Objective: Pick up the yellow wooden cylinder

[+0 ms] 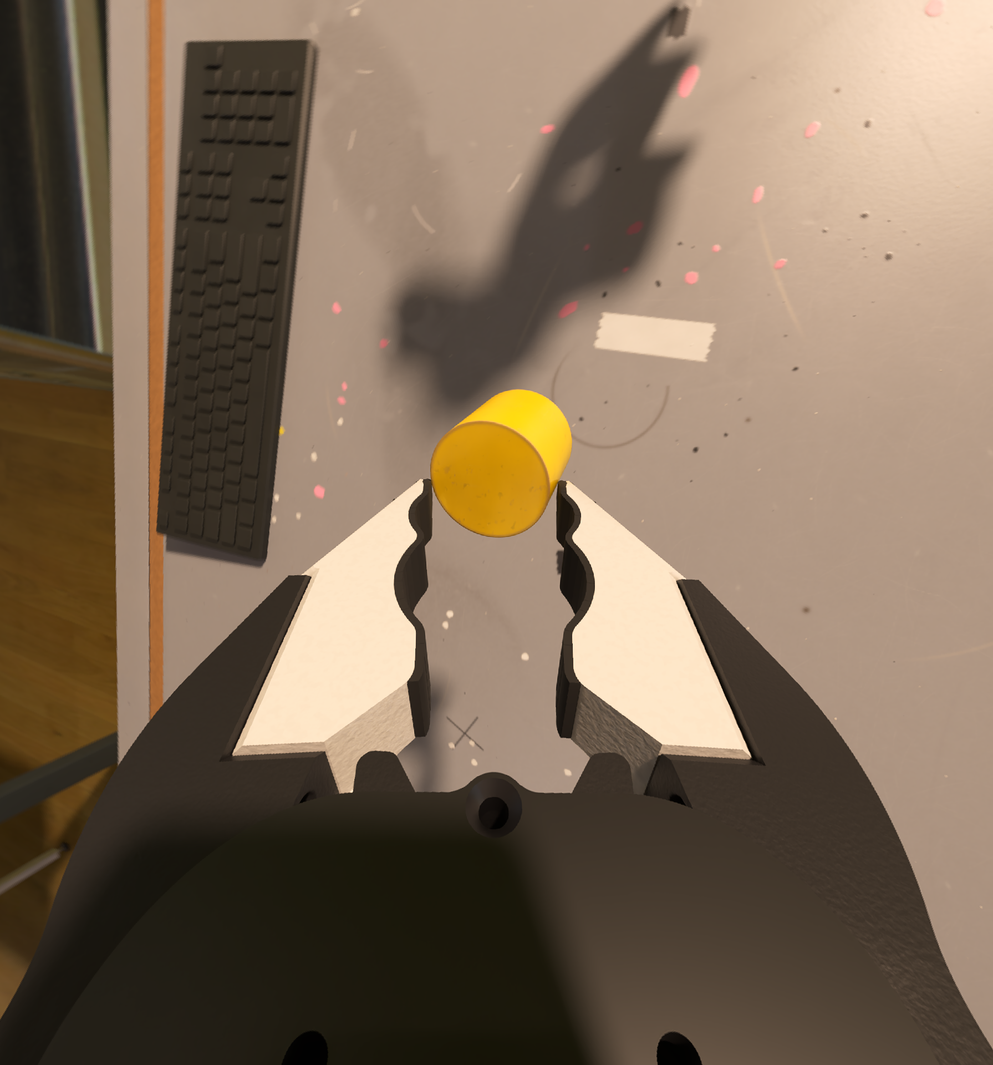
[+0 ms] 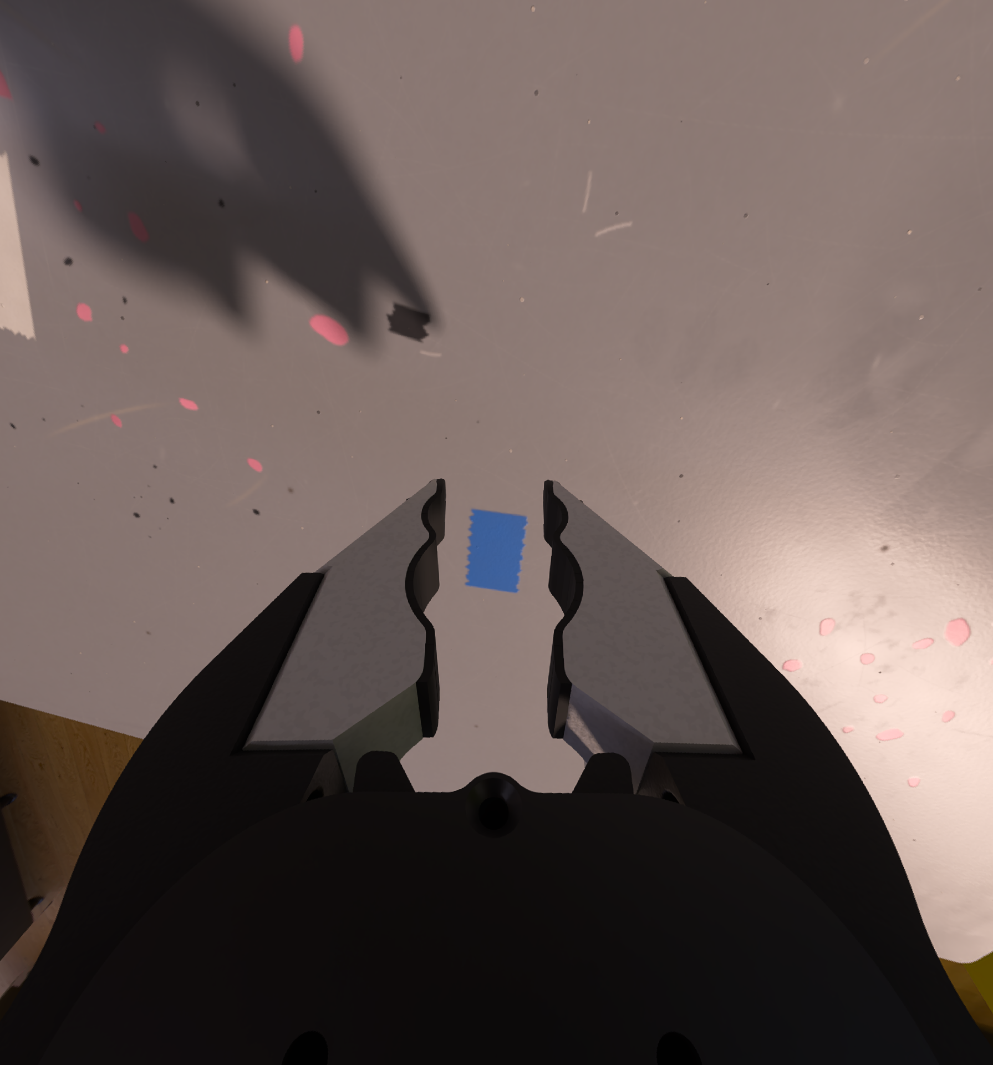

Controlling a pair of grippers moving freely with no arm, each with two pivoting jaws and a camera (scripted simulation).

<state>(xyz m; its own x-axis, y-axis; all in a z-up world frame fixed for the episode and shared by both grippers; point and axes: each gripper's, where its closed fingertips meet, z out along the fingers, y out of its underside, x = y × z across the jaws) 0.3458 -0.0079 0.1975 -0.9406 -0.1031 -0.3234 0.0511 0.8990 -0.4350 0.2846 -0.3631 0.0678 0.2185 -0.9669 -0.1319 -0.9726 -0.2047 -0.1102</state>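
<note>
yellow wooden cylinder point(image 1: 499, 464) sits pinched between the left gripper point(image 1: 494, 490) tips and looks lifted off the table point(image 1: 828, 518). the right gripper point(image 2: 494, 490) is open, holding nothing.

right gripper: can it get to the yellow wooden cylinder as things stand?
Probably not directly. The yellow wooden cylinder sits pinched between the left gripper's fingertips, above the grey table. The right gripper is open with only a blue tape patch ahead; the cylinder does not show in its view.
</note>
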